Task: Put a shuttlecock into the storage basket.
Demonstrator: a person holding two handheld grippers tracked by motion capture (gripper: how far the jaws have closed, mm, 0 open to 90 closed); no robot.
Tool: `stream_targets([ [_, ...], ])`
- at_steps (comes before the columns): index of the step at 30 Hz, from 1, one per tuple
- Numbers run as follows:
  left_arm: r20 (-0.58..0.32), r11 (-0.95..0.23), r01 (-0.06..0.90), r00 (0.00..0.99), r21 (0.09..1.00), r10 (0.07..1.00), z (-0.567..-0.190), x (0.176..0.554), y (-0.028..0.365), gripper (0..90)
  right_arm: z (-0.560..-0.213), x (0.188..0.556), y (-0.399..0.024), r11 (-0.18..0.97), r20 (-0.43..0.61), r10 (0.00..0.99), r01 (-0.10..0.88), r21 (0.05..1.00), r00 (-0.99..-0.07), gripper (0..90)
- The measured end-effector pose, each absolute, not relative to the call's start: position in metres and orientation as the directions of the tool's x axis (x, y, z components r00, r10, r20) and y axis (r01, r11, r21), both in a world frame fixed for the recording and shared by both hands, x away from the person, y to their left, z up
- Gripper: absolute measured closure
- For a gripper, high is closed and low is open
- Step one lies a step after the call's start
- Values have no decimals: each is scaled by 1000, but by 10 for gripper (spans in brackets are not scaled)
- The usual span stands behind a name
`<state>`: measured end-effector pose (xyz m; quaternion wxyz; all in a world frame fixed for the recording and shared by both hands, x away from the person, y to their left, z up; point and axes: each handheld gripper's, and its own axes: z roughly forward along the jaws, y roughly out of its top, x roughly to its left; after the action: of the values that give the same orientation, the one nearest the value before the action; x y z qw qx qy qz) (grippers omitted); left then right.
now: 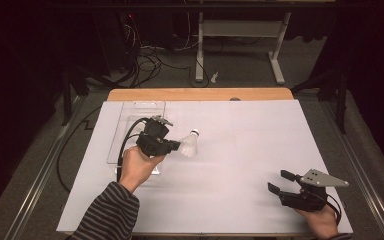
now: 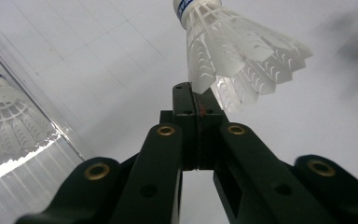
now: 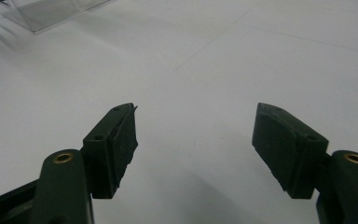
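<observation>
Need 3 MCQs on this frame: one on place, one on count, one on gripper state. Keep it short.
1. Where does the clear plastic box lie?
A. On the table's left part, by the left gripper
B. By the right gripper
C. On the floor

2. How many white feathered shuttlecocks show in the left gripper view?
A. One
B. Two
C. Four

3. How do the right gripper's jaws stand?
A. Shut on a shuttlecock
B. Shut on nothing
C. Open with nothing between them

Answers:
1 A: in the high view it lies beside the left gripper.
2 B: the held shuttlecock and the shuttlecock in the box.
3 C: the white table shows in the wide gap.
</observation>
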<state>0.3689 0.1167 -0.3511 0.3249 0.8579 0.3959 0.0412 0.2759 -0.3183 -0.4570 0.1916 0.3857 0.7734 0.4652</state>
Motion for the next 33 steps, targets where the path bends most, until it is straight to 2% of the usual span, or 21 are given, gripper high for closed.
stream_targets([
  [33,-226,-381,706,604,597,764,-358,360,165,900,-456,275,-319,262,60,779,411,873,-624,315],
])
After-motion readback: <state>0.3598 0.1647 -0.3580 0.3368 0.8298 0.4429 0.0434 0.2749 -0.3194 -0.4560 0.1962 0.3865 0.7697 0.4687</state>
